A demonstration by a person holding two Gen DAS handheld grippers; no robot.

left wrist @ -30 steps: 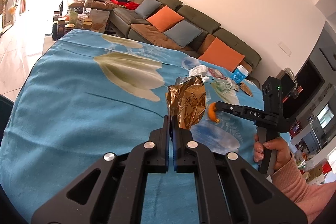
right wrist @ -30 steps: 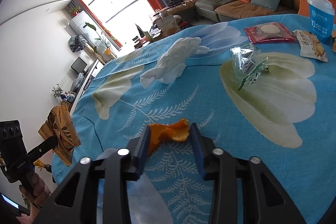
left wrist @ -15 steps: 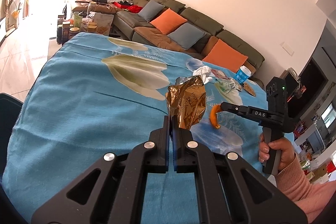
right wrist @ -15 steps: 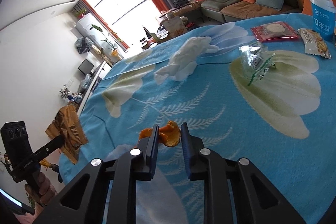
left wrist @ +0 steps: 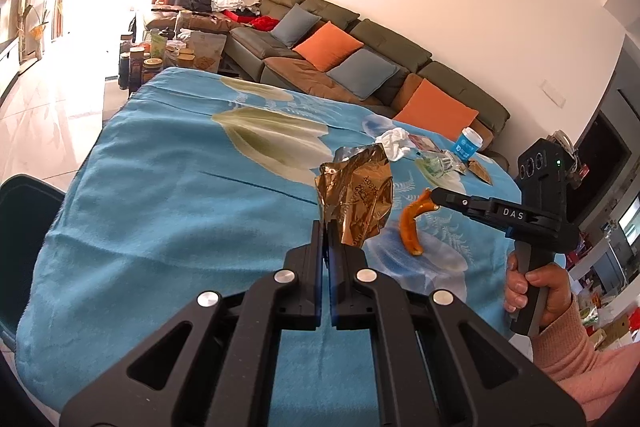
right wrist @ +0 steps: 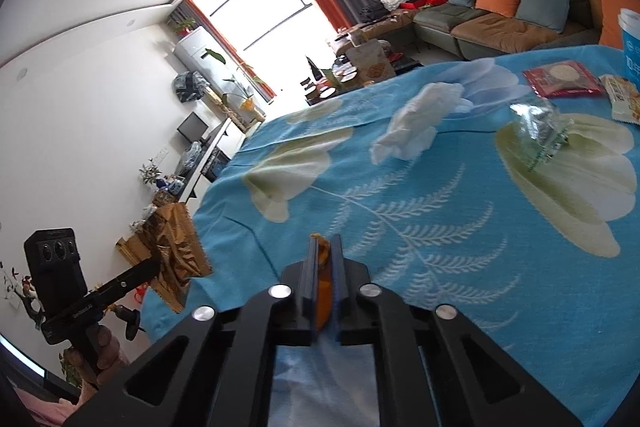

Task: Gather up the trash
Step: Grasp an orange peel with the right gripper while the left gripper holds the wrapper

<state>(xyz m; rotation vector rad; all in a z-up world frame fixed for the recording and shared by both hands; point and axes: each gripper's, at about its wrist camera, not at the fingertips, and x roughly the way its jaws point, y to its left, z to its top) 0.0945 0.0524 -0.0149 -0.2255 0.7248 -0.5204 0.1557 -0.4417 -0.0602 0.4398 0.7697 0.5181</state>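
My left gripper [left wrist: 326,227] is shut on a crumpled gold foil wrapper [left wrist: 358,201] and holds it above the blue flowered tablecloth [left wrist: 168,195]. My right gripper [right wrist: 325,247] is shut on an orange peel [right wrist: 322,291], lifted off the cloth; the peel hangs from its tips in the left wrist view [left wrist: 412,227]. The left gripper with the gold wrapper [right wrist: 172,247] shows at the left of the right wrist view. A white crumpled tissue [right wrist: 416,123] and a clear-green wrapper [right wrist: 540,127] lie further along the table.
A red snack packet [right wrist: 562,79], a biscuit packet [right wrist: 622,97] and a blue paper cup [left wrist: 466,145] sit at the table's far end. A dark bin edge [left wrist: 20,227] shows left of the table. A sofa [left wrist: 360,63] with cushions stands behind.
My right gripper closed on the orange peel and lifted it off the cloth. The left gripper kept holding the gold wrapper and drew back a little.
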